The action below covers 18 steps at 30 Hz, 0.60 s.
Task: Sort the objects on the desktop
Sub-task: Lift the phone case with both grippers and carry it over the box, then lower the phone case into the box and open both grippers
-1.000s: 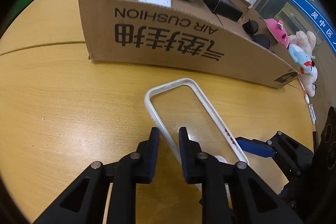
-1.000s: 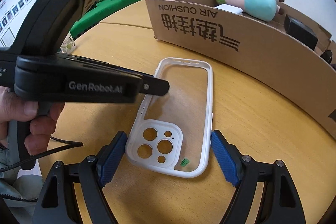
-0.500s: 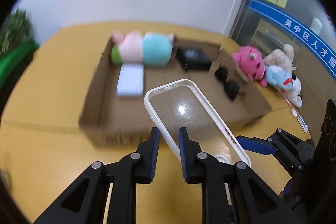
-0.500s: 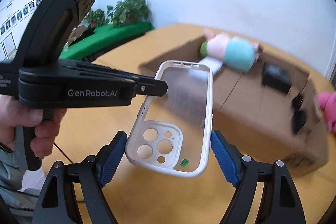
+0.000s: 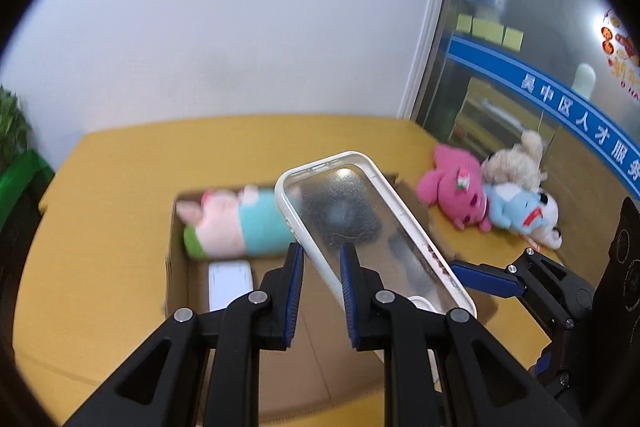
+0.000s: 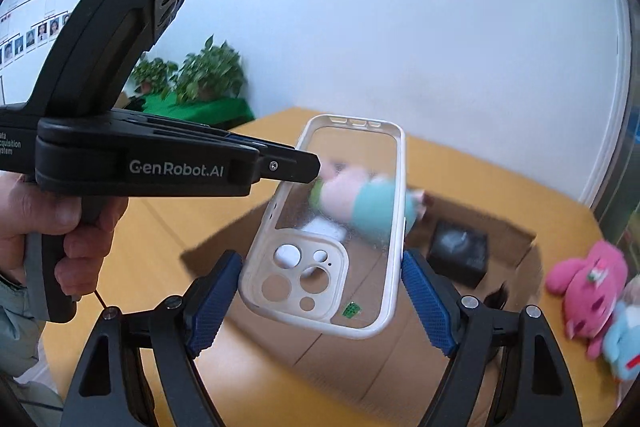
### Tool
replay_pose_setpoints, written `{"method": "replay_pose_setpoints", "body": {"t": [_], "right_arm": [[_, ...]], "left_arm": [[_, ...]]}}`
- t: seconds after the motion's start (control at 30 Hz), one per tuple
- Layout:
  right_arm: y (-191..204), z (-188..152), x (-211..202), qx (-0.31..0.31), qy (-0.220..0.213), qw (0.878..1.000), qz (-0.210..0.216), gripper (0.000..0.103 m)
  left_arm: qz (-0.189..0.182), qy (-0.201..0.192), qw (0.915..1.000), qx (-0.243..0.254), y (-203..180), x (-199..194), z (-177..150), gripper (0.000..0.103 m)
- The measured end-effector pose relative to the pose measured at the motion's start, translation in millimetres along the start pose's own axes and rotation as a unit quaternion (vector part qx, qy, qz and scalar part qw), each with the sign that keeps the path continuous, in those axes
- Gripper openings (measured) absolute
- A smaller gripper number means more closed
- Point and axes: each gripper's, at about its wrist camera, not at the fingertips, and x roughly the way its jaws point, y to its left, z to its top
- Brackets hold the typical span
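- Left wrist view: left gripper (image 5: 320,281) is clamped on one long edge of a clear phone case (image 5: 362,227), held in the air above the cardboard box (image 5: 176,267).
- Right wrist view: right gripper (image 6: 322,301) pads press both sides of the case's camera end.
- Pig plush (image 5: 232,223) lies in the box by its far wall.

Motion blurs the cardboard box (image 6: 248,231) and its plush pig (image 5: 224,223); the phone case (image 6: 336,227) partly hides both.

One phone case (image 6: 340,227), one cardboard box (image 6: 516,235), four plush toys (image 5: 452,193).
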Motion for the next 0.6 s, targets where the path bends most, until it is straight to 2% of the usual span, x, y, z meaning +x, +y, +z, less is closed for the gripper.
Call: {"method": "replay_pose_setpoints", "body": {"t": [0.17,0.33,0.47,0.6], "right_arm": [[-19.7,43.2,-0.3,-0.005,-0.021,1.0,-0.016,0.081],[-42.0,65.2,22.0,0.007,-0.01,1.0,-0.019,0.081],[-58.6,58.9,57.7,0.026,0.026,0.999,-0.015,0.081],[-74.9,31.2,106.0,0.052,0.086,0.995,-0.002,0.081]], "left_arm": [[-0.006,-0.024,0.9997,0.01,1.4,3.8,41.8,0.018],[-0.01,-0.007,0.9998,0.014,10.5,39.1,59.4,0.018],[-0.025,0.036,0.999,-0.006,26.9,86.7,48.7,0.018],[-0.04,0.107,0.993,-0.032,43.6,145.5,19.3,0.018]]}}
